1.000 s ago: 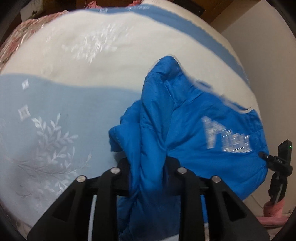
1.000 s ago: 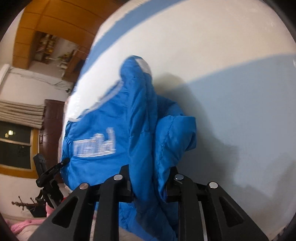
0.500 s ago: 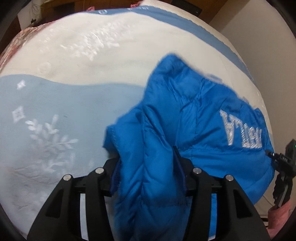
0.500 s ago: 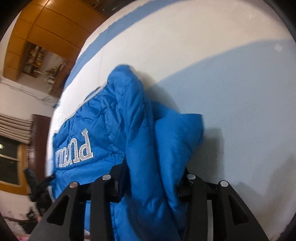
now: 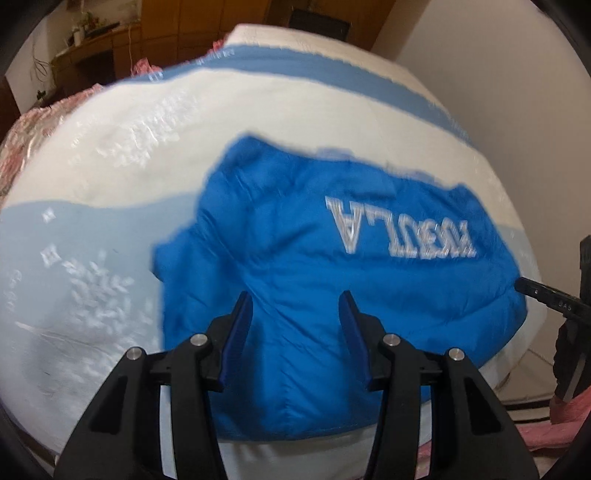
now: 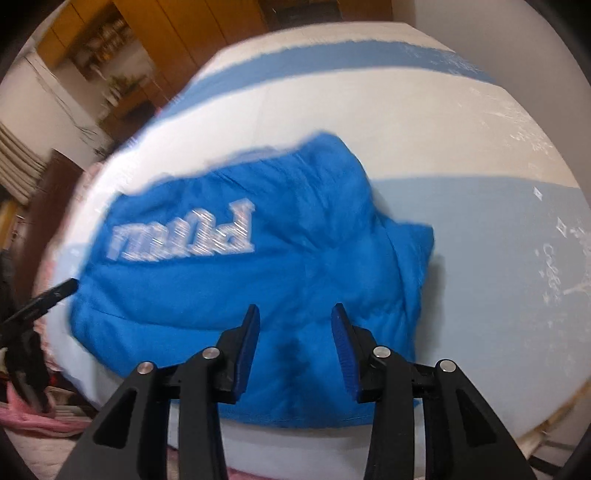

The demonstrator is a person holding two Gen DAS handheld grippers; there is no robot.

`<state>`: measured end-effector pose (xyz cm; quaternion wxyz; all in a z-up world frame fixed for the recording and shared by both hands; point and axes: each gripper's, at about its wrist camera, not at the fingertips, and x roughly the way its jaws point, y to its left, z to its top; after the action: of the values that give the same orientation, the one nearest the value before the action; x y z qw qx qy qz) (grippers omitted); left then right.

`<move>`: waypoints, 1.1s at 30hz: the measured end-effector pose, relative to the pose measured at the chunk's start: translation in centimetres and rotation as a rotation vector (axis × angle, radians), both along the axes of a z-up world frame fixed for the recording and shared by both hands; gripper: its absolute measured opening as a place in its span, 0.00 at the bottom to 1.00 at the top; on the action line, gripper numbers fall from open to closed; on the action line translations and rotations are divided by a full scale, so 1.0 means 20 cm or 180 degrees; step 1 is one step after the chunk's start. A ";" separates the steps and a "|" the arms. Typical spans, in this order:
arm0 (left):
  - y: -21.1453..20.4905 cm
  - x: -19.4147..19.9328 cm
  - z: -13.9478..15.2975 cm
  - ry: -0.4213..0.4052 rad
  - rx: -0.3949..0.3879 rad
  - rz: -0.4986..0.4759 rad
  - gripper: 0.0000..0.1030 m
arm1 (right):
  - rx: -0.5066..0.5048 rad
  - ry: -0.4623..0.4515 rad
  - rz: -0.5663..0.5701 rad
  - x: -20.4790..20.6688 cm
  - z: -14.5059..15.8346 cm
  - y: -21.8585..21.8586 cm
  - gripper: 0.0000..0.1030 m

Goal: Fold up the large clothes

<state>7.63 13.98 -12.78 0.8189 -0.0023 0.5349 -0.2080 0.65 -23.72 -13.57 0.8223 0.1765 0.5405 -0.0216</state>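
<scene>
The blue padded jacket (image 5: 325, 288) lies folded into a wide bundle on the bed (image 5: 110, 177), near the bed's front edge. Its long axis runs side to side along that edge in both views. The silver lettering (image 5: 402, 236) on its upper face reads upside down from the left wrist camera, with the tops of the letters towards the front edge; it sits towards the jacket's right end there, and towards its left end in the right wrist view (image 6: 184, 236). A bunched fold sticks out at the other end, over the pale blue band of the bedcover (image 6: 498, 280).

The left gripper (image 5: 295, 306) hovers above the jacket's near part, its blue-padded fingers (image 5: 240, 328) spread apart with nothing pinched between them. The right gripper (image 6: 295, 317) hangs likewise over the jacket, its pads (image 6: 341, 343) parted and free of the fabric.

Beyond the jacket's lettered end, off the bed, a black stand (image 5: 554, 302) pokes in. Wooden cabinets (image 6: 177, 33) stand beyond the far side of the bed.
</scene>
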 end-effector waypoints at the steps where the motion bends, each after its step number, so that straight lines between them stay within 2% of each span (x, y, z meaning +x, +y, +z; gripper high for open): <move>1: -0.01 -0.02 -0.05 0.0030 0.0056 0.0008 0.46 | 0.0067 0.0037 -0.0011 0.00 -0.05 0.01 0.39; 3: -0.02 -0.02 -0.14 0.0097 0.0113 0.0004 0.48 | 0.0101 0.0125 -0.0027 0.02 -0.17 -0.01 0.33; 4: -0.02 -0.02 -0.17 0.0052 0.0110 -0.0008 0.48 | 0.0164 0.0118 -0.0036 0.02 -0.21 -0.01 0.33; 9: -0.05 -0.03 -0.21 0.0023 0.0175 0.0086 0.49 | 0.0202 0.0043 0.0007 0.02 -0.27 -0.02 0.33; 12: -0.04 -0.01 -0.17 0.0103 0.0163 0.0209 0.47 | 0.0284 0.0085 0.0040 0.02 -0.22 -0.04 0.34; 14: 0.02 -0.04 -0.08 0.0071 0.0140 0.0360 0.47 | 0.0363 -0.0031 0.0072 -0.02 -0.11 -0.10 0.34; 17: 0.16 -0.14 0.06 -0.0055 0.0035 0.0691 0.65 | 0.0279 -0.0138 0.0149 -0.06 0.02 -0.16 0.35; 20: 0.30 -0.23 0.08 0.0044 -0.0144 0.1015 0.71 | 0.0330 -0.0109 0.0276 -0.08 0.04 -0.18 0.35; 23: 0.41 -0.30 0.02 0.0243 -0.0372 0.1345 0.73 | 0.0277 -0.0040 0.0383 -0.09 -0.01 -0.17 0.35; 26: 0.48 -0.35 -0.08 0.0435 -0.0779 0.1636 0.73 | 0.0309 0.0065 0.0445 -0.07 -0.08 -0.18 0.35; 27: 0.50 -0.36 -0.10 0.0484 -0.0921 0.1703 0.73 | 0.0318 0.0083 0.0468 -0.07 -0.08 -0.19 0.35; 30: 0.50 -0.35 -0.15 0.0489 -0.1090 0.1751 0.75 | 0.0329 0.0101 0.0536 -0.06 -0.12 -0.19 0.34; 33: 0.50 -0.30 -0.19 0.0485 -0.1146 0.1824 0.78 | 0.0349 0.0136 0.0593 -0.04 -0.15 -0.19 0.34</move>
<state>1.71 23.93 -16.67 0.7882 -0.3124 0.5269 -0.0599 -0.13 -27.55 -16.51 0.7981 0.1698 0.5724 0.0807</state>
